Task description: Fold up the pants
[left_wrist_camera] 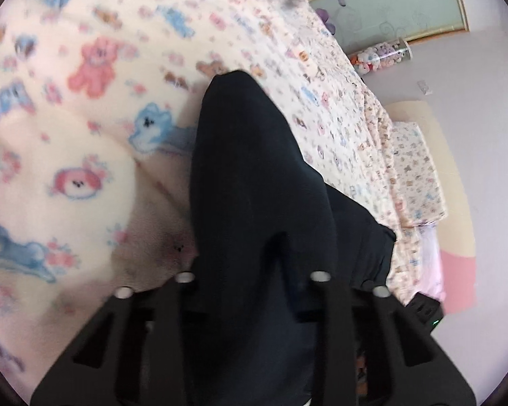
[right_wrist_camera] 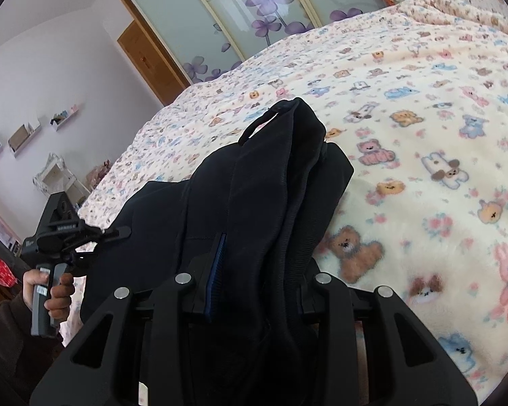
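The dark navy pants (left_wrist_camera: 254, 176) hang bunched over my left gripper (left_wrist_camera: 254, 291), which is shut on the fabric, with its fingertips hidden under the cloth. In the right wrist view the same pants (right_wrist_camera: 254, 186) drape over my right gripper (right_wrist_camera: 254, 291), also shut on them, and a blue inner trim strip shows near the left finger. The pants are lifted above the bed. My left gripper (right_wrist_camera: 115, 233) shows at the left of the right wrist view, held in a hand and gripping the pants' far edge.
A cream blanket (right_wrist_camera: 423, 135) with a teddy-bear print covers the bed (left_wrist_camera: 84, 135). A sliding wardrobe (right_wrist_camera: 237, 17) with purple flowers, a wooden door (right_wrist_camera: 145, 64), and wall shelves (right_wrist_camera: 23, 135) stand behind. A pillow (left_wrist_camera: 413, 169) lies at the head end.
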Demonstrator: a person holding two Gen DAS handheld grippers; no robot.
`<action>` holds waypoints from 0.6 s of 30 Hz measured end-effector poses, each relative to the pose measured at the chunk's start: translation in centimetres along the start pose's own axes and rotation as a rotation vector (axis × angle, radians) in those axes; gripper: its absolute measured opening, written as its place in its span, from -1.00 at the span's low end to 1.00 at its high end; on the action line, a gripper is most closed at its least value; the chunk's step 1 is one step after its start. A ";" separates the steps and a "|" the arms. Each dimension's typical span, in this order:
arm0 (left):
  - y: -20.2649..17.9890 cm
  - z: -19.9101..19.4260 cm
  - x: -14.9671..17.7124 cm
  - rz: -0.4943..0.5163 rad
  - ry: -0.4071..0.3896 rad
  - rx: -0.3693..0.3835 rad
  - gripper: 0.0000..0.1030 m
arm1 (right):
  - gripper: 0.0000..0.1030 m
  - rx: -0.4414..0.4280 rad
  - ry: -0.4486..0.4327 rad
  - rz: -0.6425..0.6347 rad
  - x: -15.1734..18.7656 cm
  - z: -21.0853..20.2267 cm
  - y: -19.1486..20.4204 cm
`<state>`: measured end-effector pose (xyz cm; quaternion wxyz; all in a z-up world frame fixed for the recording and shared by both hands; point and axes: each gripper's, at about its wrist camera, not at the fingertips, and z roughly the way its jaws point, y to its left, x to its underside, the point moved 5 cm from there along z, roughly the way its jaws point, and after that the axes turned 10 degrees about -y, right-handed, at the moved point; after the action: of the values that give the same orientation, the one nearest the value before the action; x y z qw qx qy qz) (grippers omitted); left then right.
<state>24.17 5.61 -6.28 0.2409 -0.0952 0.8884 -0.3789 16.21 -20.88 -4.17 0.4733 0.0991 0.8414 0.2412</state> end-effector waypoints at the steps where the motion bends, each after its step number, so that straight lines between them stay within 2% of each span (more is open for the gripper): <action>1: -0.5 -0.2 0.0 0.027 -0.010 -0.018 -0.64 | -0.35 -0.008 -0.005 0.009 -0.1 -0.1 0.0; 5: -3.0 -1.2 0.2 0.140 -0.081 -0.079 -0.81 | -0.38 -0.079 -0.040 0.075 -1.4 -0.7 0.0; 10: -6.4 -1.8 -1.0 0.263 -0.173 -0.107 -0.82 | -0.40 -0.089 -0.100 0.053 -4.5 -0.2 0.2; 18: -10.5 2.6 -5.6 0.369 -0.262 -0.141 -0.82 | -0.40 -0.061 -0.146 0.019 -10.8 4.8 -2.8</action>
<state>30.20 -1.31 1.71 0.4120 0.0040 0.8763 -0.2499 26.18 -26.07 0.36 0.5340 0.1098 0.7958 0.2635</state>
